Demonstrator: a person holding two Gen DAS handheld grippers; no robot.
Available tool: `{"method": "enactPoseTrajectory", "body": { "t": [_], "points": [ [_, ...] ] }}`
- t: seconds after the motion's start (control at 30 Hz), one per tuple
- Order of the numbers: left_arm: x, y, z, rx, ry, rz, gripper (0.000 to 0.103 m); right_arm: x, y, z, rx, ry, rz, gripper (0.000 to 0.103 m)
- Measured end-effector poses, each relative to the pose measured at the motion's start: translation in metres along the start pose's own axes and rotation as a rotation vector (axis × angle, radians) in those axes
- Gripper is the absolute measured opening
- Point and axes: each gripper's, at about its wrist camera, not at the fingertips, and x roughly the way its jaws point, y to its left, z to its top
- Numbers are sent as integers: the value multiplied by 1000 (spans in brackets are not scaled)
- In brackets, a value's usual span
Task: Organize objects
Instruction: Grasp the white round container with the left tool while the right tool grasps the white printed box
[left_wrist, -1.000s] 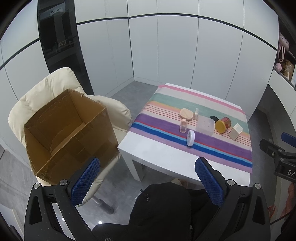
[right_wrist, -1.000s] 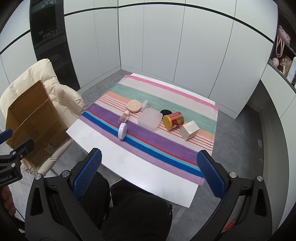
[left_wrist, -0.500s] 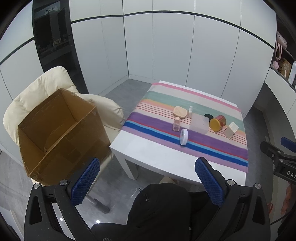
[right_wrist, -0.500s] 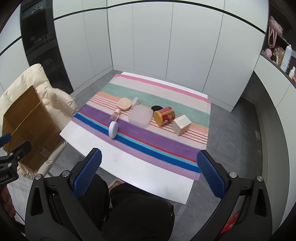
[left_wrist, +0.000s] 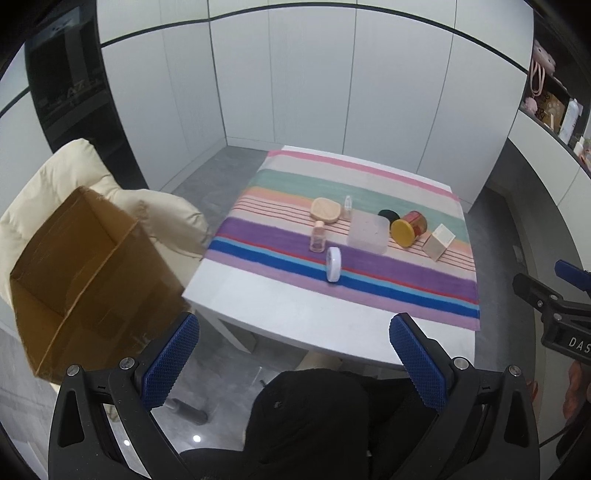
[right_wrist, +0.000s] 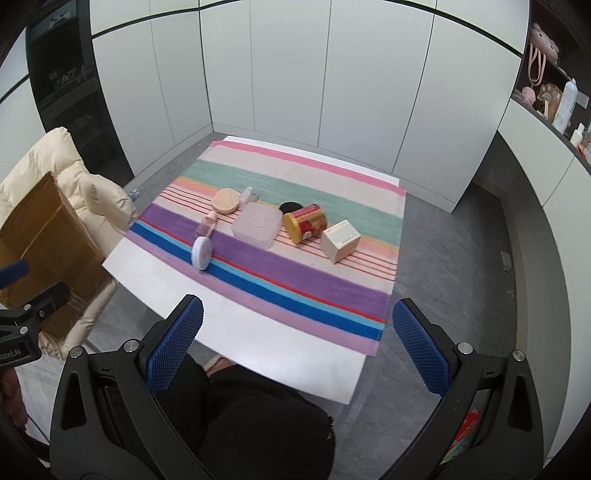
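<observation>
I hold both grippers, left gripper (left_wrist: 293, 360) & right gripper (right_wrist: 297, 349), wide, empty, above worktop's (right_wrist: 236, 325) near edge; open brown cardboard box (left_wrist: 85, 273) waits off its left edge for sorting.

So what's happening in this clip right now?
A person holds two tongs above a white table, both open and empty: the left tongs and the right tongs. Small items sit untouched on the striped cloth, including a red tin lying on its side and a translucent box. An open cardboard box waits on the chair.
</observation>
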Motion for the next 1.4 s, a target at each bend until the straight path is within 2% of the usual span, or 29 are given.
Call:
{"method": "enactPoseTrajectory", "body": {
  "t": [0.23,0.47,0.8,0.87,1.03,1.13,1.3,1.4],
  "points": [
    [33,-22,21,7,46,-18,100,27,-13,12,-28,32,-16,103],
    [79,-37,43,26,96,-6,100,67,-38,22,2,86,-12,103],
    [149,-51,42,63,189,20,95,126,-59,34,-8,149,-1,103],
    [165,-52,43,62,210,25,90,137,-60,36,-15,158,0,103],
    [199,-56,44,61,249,36,89,172,-62,37,-34,189,7,103],
    [219,-58,44,66,269,44,83,193,-64,37,-39,212,8,101],
    [247,-57,45,44,293,52,80,226,-71,35,-35,250,17,100],
    [261,-58,45,36,311,47,74,245,-74,35,-32,263,16,100]
  ]
}}
